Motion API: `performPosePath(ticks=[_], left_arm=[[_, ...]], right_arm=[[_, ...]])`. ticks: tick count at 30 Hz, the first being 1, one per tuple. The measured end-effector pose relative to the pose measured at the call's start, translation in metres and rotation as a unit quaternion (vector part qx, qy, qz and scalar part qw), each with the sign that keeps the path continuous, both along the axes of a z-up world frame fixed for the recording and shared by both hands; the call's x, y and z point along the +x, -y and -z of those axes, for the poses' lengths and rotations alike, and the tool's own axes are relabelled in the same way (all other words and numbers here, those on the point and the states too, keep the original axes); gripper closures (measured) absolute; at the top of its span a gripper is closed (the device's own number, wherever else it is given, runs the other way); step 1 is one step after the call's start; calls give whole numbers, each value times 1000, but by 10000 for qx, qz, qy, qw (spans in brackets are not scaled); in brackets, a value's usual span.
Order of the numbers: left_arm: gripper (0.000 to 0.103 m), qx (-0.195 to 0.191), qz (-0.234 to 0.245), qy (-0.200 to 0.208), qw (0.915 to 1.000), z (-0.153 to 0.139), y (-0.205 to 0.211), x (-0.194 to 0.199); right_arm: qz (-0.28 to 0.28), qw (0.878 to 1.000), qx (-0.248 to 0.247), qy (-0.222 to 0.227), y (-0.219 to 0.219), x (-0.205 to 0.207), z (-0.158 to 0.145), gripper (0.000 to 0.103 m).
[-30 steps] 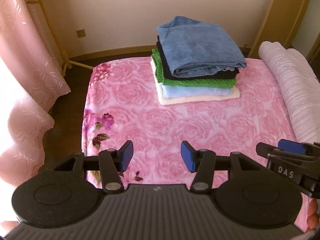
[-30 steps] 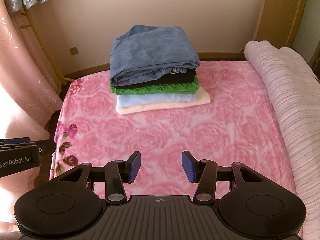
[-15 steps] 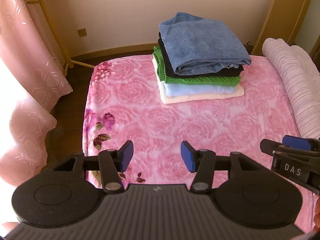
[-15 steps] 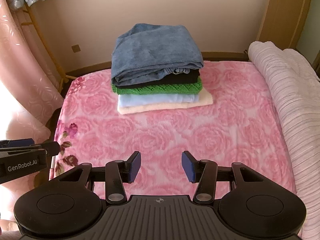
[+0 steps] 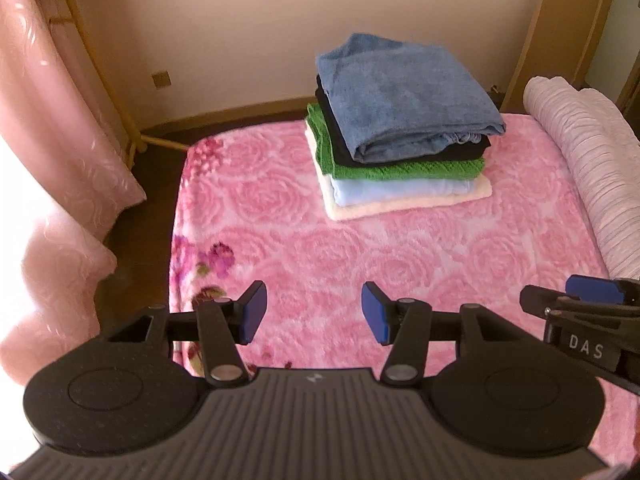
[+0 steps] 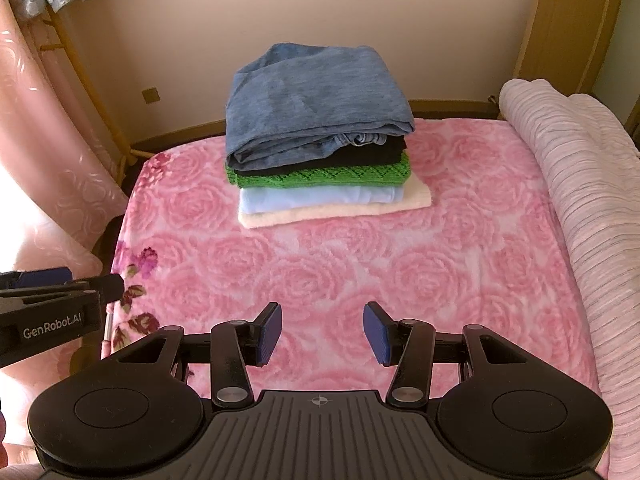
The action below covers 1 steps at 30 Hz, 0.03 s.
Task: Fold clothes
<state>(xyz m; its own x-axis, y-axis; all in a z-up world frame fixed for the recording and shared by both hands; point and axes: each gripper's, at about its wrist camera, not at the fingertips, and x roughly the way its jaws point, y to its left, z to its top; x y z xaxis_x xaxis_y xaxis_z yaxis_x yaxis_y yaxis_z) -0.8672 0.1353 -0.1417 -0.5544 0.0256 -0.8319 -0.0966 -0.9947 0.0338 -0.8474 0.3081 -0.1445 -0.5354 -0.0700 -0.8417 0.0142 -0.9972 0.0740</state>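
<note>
A stack of folded clothes (image 5: pixel 400 128) sits at the far end of the bed on a pink rose blanket (image 5: pixel 360 256). From the top it holds a blue-grey piece (image 6: pixel 312 96), a black one, a green knit (image 6: pixel 320 176), a light blue one and a cream one. My left gripper (image 5: pixel 314 312) is open and empty over the near part of the blanket. My right gripper (image 6: pixel 322 332) is open and empty too, well short of the stack. Each gripper shows at the edge of the other's view.
A rolled pinkish striped quilt (image 6: pixel 580 200) lies along the right side of the bed. Pink curtains (image 5: pixel 52 120) and a wooden rack (image 6: pixel 92 92) stand at the left. A wooden door (image 6: pixel 568 28) is at the back right. The bed's left edge drops to a dark floor (image 5: pixel 152 184).
Both grippers have drawn back and tilted up a little, so the stack sits slightly farther and lower in view. Both stay open and empty.
</note>
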Motion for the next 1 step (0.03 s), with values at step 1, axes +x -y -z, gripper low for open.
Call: performPosePath(ticks=[1], left_arm=[[55,8,15,-25,10000,-1,0,0]], right_arm=[[22,10000,5,-18,1,1,-1,54]])
